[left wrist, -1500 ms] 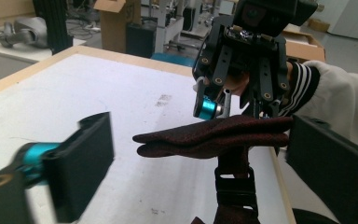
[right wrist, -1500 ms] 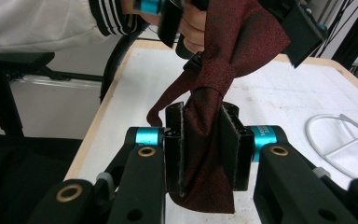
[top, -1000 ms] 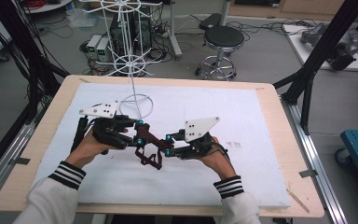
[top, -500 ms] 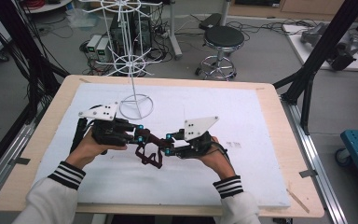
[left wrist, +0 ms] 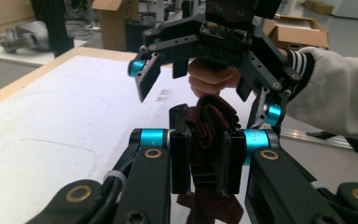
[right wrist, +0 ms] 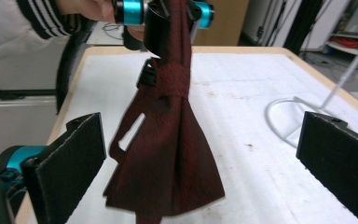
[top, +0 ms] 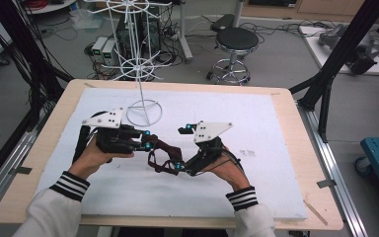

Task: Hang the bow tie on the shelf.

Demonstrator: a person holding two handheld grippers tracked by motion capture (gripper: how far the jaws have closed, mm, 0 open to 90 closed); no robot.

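Observation:
A dark red bow tie (top: 161,157) hangs above the white mat between my two grippers. My left gripper (top: 148,144) is shut on its top; in the left gripper view the fabric (left wrist: 209,122) is pinched between my two black pads. My right gripper (top: 179,167) faces it from the right and stands open. In the right gripper view the bow tie (right wrist: 168,154) dangles from the left gripper (right wrist: 168,11), in the wide gap between my pads (right wrist: 70,158) and touching neither. The right gripper (left wrist: 205,88) appears open beyond the tie in the left gripper view.
A white wire display stand (top: 140,64) rises at the mat's far left, its ring base (top: 144,112) just behind the left gripper. The white mat (top: 256,123) covers a wooden table (top: 301,148). A stool (top: 234,42) and cables lie on the floor beyond.
Very little differs. Both hands have shifted slightly, and the left gripper still holds the bow tie facing the right gripper.

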